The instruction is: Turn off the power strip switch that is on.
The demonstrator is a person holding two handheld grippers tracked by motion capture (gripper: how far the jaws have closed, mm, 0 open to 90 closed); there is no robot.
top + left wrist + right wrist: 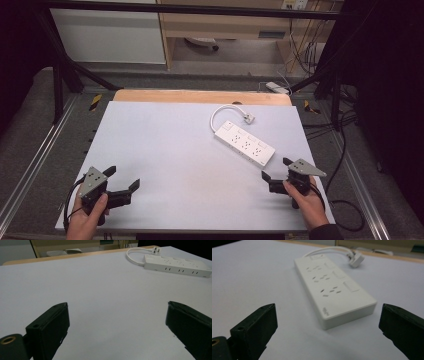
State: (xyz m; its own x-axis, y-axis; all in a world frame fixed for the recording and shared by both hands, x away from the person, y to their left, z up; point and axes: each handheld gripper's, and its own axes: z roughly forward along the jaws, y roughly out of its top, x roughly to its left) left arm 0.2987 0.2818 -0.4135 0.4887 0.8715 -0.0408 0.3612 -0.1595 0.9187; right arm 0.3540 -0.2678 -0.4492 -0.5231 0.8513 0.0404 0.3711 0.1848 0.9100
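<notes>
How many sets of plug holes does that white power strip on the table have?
3. On the power strip they run in a row along its length: one near the cable end, one in the middle, one toward the end nearest the right gripper.

- Left claw [123, 178] — black body with two blocky black jaws; a grey three-cornered plate, dotted with small holes, sits on top.
- A black cable loops from its rear.
- In the left gripper view a brass-ringed hole shows at the base of one jaw, and a small hole on that jaw's top face.
- Right claw [275, 168] — same black build, same grey plate; black cable trailing behind.
- Right hand [305, 199] ends in a dark sleeve cuff.
</notes>
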